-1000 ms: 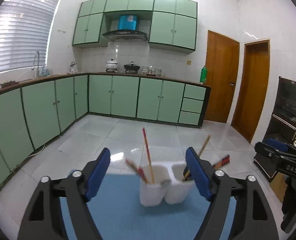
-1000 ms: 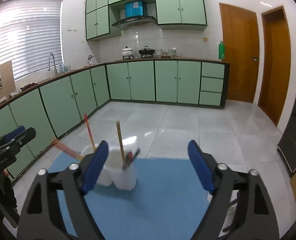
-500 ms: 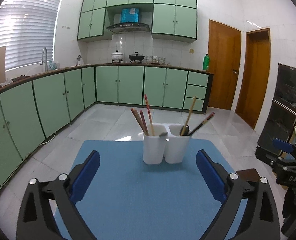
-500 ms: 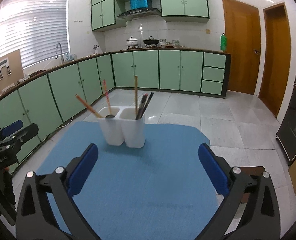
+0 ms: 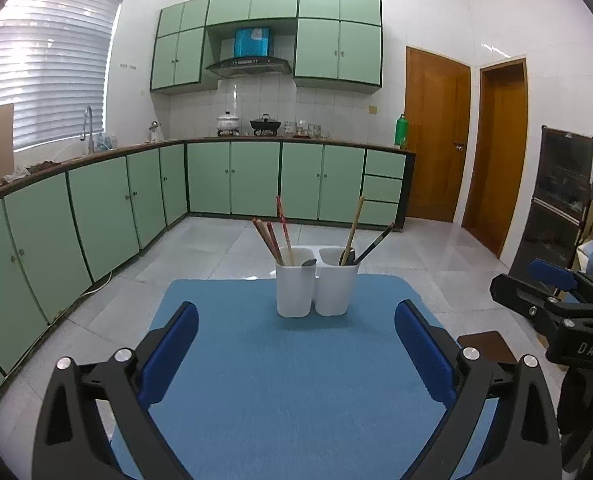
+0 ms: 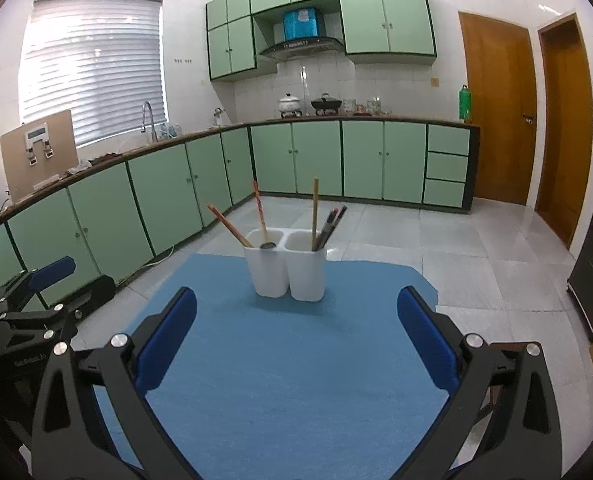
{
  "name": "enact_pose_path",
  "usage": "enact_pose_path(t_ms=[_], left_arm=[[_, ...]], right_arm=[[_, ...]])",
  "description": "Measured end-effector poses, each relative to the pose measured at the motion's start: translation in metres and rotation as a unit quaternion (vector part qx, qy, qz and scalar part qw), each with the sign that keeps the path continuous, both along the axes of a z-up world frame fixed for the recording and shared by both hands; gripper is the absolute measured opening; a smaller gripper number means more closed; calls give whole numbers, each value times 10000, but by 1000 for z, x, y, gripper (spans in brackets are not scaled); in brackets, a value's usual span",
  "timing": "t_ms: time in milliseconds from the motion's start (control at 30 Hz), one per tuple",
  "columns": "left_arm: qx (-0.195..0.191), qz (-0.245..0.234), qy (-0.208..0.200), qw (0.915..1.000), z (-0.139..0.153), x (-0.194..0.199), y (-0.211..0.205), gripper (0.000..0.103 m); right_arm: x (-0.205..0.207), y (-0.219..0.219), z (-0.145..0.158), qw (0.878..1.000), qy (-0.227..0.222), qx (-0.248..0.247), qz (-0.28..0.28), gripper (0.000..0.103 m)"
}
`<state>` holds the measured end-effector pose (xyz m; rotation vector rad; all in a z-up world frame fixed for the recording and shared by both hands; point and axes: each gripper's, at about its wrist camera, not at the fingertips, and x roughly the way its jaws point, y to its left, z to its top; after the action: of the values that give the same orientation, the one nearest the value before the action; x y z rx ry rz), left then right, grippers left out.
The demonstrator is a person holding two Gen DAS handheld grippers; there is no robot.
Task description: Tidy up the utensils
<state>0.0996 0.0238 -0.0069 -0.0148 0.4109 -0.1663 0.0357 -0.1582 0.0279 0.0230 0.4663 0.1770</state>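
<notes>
Utensils stand sorted in the white twin holder [image 5: 316, 284] now, and that holder sits at 12 o'clock on the blue mat [image 5: 288, 380], well clear of both my claws. A second ago it was right between my left claw's pads; now I've backed both hands away and it looks small and far. My left claw [image 5: 296, 354] is spread wide with nothing in it, and my right claw [image 6: 296, 338] is the same, wide apart and bare. In the left cup [image 5: 295, 289] I see the reddish chopsticks [image 5: 272, 240] and a spoon [image 5: 309, 263]; in the right cup [image 5: 335, 288], a bamboo stick [image 5: 354, 226], a spoon bowl, and dark chopsticks [image 5: 374, 242]. Nothing lies loose on the mat in either view. I read this as the job being done: release, retreat, everything upright and housed.
</notes>
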Motion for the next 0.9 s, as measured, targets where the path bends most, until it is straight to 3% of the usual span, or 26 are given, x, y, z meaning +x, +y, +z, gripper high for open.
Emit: enact_pose_path(t_ms=[900], left_arm=[[132, 30, -321, 9994, 19, -31, 0, 96]], right_arm=[[-21, 12, 14, 9997, -205, -86, 128, 97]])
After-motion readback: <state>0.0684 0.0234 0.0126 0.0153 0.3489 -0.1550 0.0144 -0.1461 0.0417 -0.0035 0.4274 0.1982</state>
